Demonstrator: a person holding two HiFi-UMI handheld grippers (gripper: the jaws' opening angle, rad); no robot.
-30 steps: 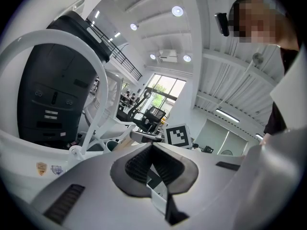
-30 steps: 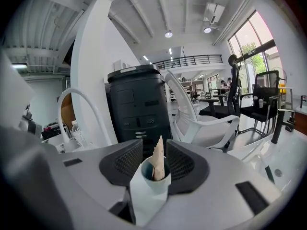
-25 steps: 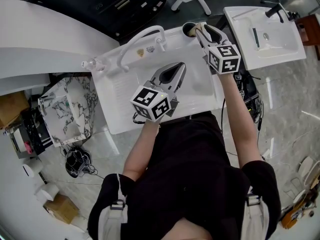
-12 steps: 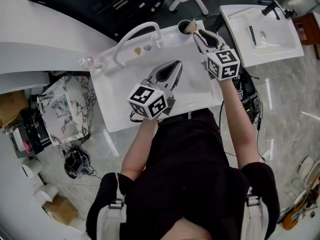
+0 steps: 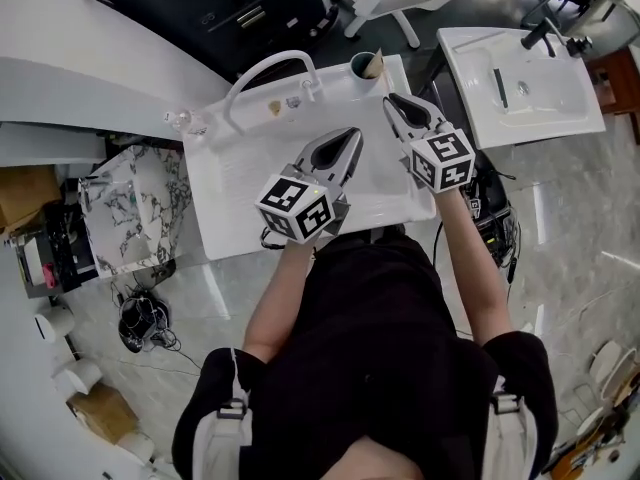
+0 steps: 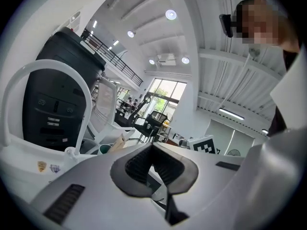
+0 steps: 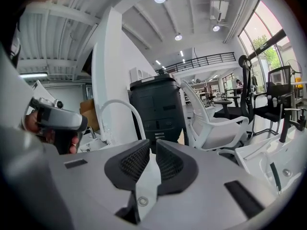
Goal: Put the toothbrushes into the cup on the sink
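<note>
A dark green cup (image 5: 362, 66) stands at the far right corner of the white sink (image 5: 240, 183), with a beige toothbrush (image 5: 374, 65) leaning in it. My right gripper (image 5: 391, 99) hovers just short of the cup, and its jaws are closing with nothing between them. In the right gripper view a narrow gap still shows at the tips of the right gripper (image 7: 154, 143). My left gripper (image 5: 356, 131) hangs over the basin, shut and empty. The left gripper view shows the cup (image 6: 104, 149) and the toothbrush (image 6: 121, 140) beyond the left gripper (image 6: 152, 146).
A white arched faucet (image 5: 262, 76) rises at the sink's back edge. A second white sink (image 5: 525, 83) stands to the right, a marble-patterned bin (image 5: 130, 218) to the left. Office chairs (image 7: 216, 123) and a black cabinet (image 7: 158, 109) stand behind the sink.
My right gripper has drawn back from the cup toward the person, and its jaws have narrowed. The toothbrush has stayed in the cup. The left gripper has hardly moved.
</note>
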